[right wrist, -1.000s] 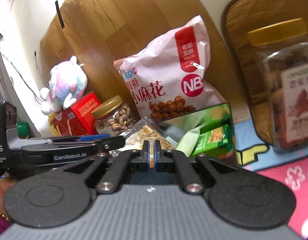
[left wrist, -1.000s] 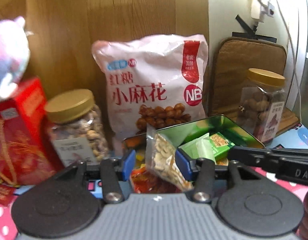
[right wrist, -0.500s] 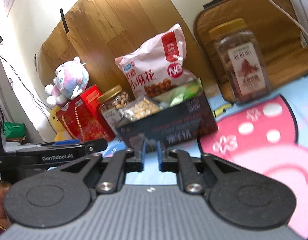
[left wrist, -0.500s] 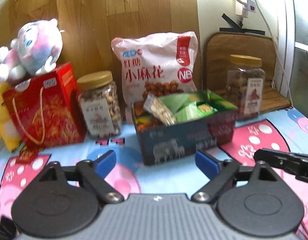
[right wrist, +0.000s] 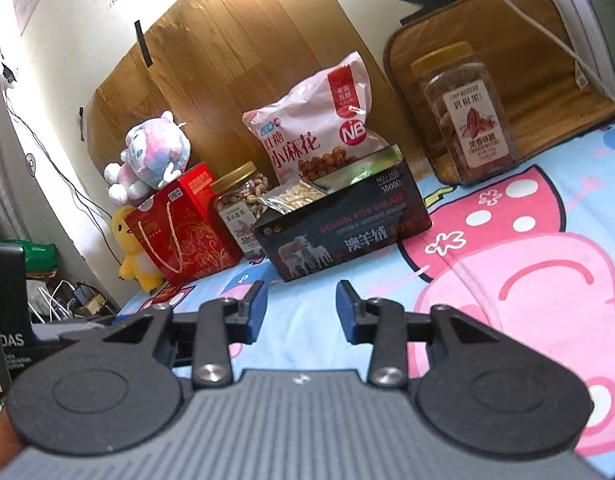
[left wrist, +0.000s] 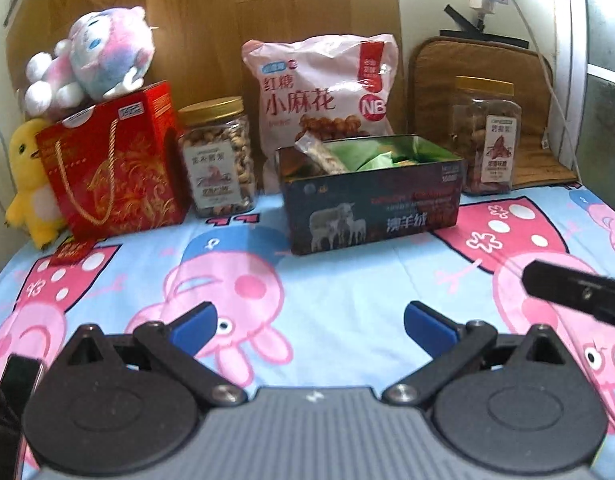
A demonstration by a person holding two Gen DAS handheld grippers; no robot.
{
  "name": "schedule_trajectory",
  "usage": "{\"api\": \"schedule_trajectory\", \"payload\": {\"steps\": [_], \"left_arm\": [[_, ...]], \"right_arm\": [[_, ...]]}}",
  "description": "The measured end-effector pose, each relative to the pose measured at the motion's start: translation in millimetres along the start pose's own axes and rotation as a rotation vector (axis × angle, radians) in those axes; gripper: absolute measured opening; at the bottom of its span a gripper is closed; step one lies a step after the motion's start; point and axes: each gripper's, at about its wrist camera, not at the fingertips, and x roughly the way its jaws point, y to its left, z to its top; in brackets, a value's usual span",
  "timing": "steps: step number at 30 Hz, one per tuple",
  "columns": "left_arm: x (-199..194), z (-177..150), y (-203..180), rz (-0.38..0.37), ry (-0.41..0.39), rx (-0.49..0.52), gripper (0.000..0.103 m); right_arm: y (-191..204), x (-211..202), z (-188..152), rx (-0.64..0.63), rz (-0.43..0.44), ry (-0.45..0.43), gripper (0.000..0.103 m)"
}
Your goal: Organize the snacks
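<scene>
A dark tin box (left wrist: 371, 208) (right wrist: 343, 228) stands on the cartoon-print sheet, holding a clear bag of nuts (left wrist: 321, 156) (right wrist: 293, 196) and green snack packets (left wrist: 371, 158). Behind it leans a pink snack bag (left wrist: 323, 88) (right wrist: 319, 128). A gold-lidded nut jar (left wrist: 217, 156) (right wrist: 241, 204) stands to its left and a yellow-lidded jar (left wrist: 487, 136) (right wrist: 465, 108) to its right. My left gripper (left wrist: 309, 328) is well back from the box, its jaws still opening wide with nothing between them. My right gripper (right wrist: 301, 310) is also back from the box, jaws opening and empty.
A red gift bag (left wrist: 111, 164) (right wrist: 179, 224) stands left of the nut jar, with a pink plush toy (left wrist: 95, 60) on top and a yellow plush (left wrist: 29, 176) beside it. A brown cushion (left wrist: 491, 80) leans at the back right. The sheet (left wrist: 347, 280) lies between grippers and box.
Both grippers pulled back from the tin box. The left one let go of the bag of nuts, which now lies in the box, and spread wide. The right one went from shut to open.
</scene>
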Motion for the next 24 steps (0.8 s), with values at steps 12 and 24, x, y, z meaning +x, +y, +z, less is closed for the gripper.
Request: {"api": "schedule_trajectory", "payload": {"steps": [12, 24], "left_arm": [[-7.5, -17.6, 3.3, 0.051, 0.018, -0.023, 0.103], [0.1, -33.4, 4.0, 0.045, 0.049, -0.013, 0.103]], "right_arm": [[8.2, -5.5, -7.3, 0.024, -0.016, -0.032, 0.077], [3.6, 7.6, -19.5, 0.063, -0.046, 0.023, 0.085]]}}
